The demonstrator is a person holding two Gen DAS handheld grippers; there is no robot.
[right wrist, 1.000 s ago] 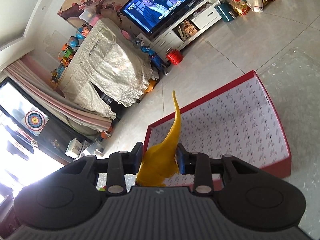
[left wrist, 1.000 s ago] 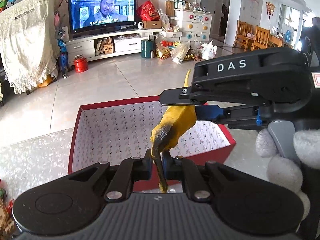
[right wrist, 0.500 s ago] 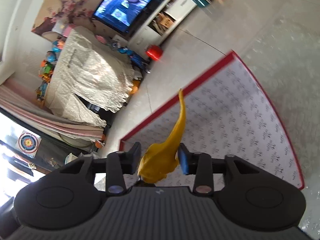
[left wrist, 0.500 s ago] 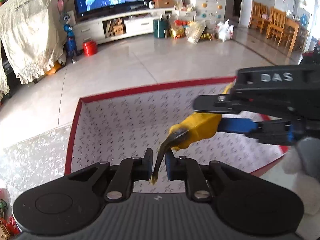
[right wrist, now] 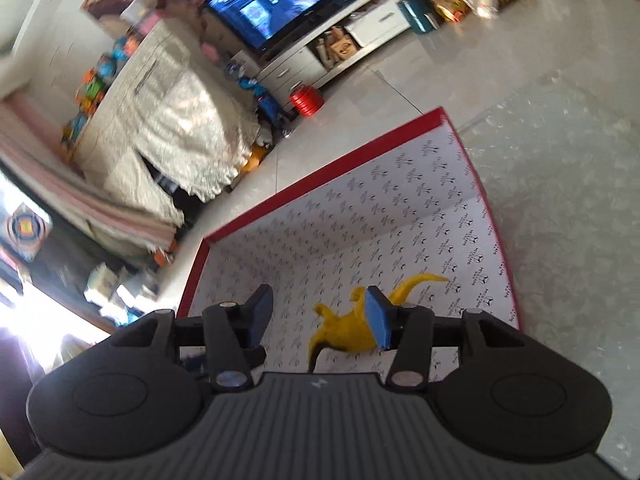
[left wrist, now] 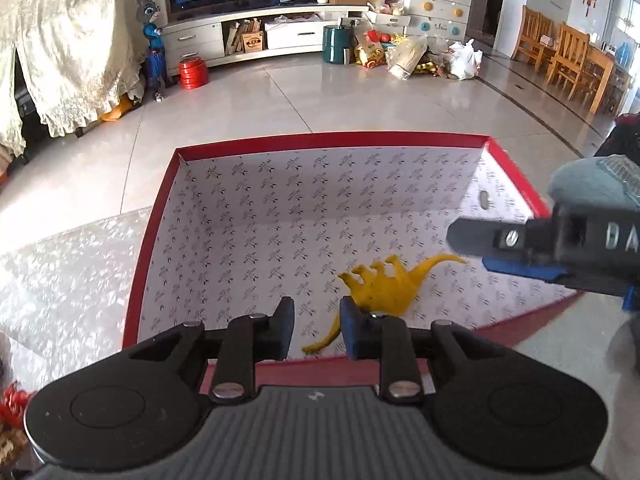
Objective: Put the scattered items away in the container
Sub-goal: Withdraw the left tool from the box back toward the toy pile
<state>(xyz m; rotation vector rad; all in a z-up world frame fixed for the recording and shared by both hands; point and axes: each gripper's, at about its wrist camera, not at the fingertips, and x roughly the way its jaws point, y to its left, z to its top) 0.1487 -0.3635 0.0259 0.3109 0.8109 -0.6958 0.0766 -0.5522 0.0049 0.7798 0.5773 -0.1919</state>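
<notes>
A yellow toy dinosaur [left wrist: 386,285] lies on its side on the floor of the red box with white patterned lining [left wrist: 320,140]. It also shows in the right wrist view [right wrist: 352,330], inside the same box [right wrist: 320,196]. My left gripper [left wrist: 316,326] is open and empty above the box's near edge. My right gripper [right wrist: 318,316] is open and empty above the dinosaur. From the left wrist view the right gripper [left wrist: 560,248] hangs over the box's right side.
The box sits on a pale speckled tabletop [left wrist: 64,272]. Small red and brown toys [left wrist: 12,412] lie at the table's left edge. Beyond are a tiled floor, a TV stand [left wrist: 260,36], a covered table [left wrist: 68,40] and bags.
Both grippers held the dinosaur over the box, then opened. The dinosaur dropped onto the box floor. The right gripper has pulled back to the right.
</notes>
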